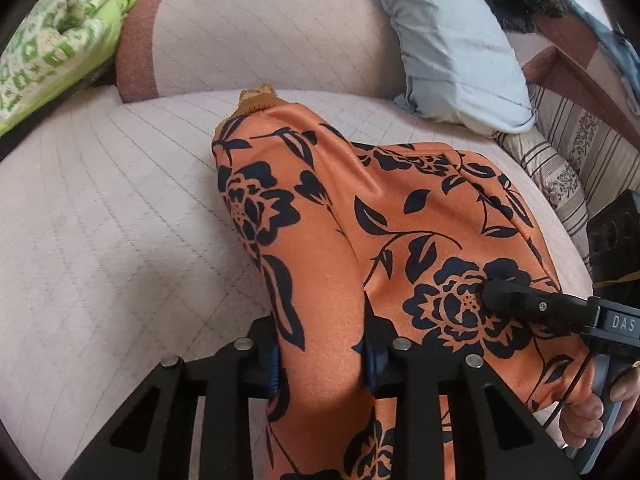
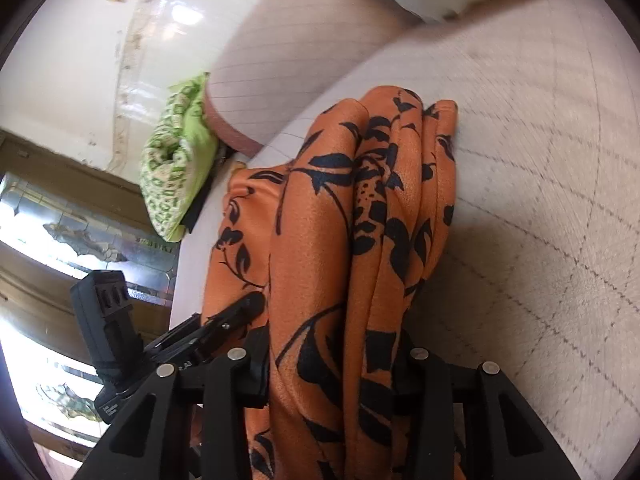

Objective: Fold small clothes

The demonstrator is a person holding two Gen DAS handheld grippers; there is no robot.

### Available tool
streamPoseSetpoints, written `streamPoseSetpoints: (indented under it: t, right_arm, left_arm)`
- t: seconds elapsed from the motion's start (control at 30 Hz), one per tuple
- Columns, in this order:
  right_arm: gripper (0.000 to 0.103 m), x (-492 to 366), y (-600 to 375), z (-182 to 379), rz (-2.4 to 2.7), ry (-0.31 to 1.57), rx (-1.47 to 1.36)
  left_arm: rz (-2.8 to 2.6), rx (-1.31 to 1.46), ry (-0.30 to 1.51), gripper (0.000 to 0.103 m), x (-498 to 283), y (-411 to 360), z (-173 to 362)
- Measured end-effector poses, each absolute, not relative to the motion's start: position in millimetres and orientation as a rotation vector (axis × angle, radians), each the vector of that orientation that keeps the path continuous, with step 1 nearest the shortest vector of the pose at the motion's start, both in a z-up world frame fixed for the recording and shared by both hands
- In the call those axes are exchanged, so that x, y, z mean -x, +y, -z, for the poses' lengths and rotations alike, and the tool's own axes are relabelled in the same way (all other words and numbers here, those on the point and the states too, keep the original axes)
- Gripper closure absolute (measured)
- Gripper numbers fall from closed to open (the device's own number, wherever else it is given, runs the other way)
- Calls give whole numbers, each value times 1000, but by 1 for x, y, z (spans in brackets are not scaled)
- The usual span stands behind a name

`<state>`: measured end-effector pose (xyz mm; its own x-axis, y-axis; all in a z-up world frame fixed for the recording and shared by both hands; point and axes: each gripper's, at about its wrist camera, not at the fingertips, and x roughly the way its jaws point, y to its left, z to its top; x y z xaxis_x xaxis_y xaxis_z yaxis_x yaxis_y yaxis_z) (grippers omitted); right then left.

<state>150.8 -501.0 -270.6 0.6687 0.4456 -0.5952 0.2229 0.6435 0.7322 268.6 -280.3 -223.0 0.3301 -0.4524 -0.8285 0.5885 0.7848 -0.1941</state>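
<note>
Nearest the lens: left claw clamped on a thick roll of orange floral garment, cloth pinched between both pads. Right claw likewise gripping a bunched hank of that garment, pleats gathered between the fingers. Tip of the right claw pressed into the cloth, seen from the left wrist.

Garment draped from both claws down onto the pale quilted sofa seat, far end with a tan waistband resting near the backrest.

Judged mid-fold. Best carried out by keeping both grips level, drawing the held edge forward over the lying part, lowering slowly so layers landed square, releasing only once flat. Risk: slippery fabric sliding out, bunching uneven.

Farther back: green patterned pillow to the left, light blue pillow to the right, striped cushion beside it.

Counted: 1 garment, 2 claws, 2 pillows, 1 cushion.
</note>
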Motion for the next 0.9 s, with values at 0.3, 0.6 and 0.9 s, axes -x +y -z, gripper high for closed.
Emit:
streamPoseSetpoints:
  t: [0.3,0.6,0.9]
  right_arm:
    - [62,-94,-446,222,-255,783,-881]
    - [40,-38,-385,260,-152,926,-886]
    - [38,9,-379,197,15,886,-682]
  left_arm:
    - [648,-254,923,71,-191,-214,161]
    - [459,-376,1108,53,-143,-166,233]
    - [373,-402,684,24,-93,-141,122]
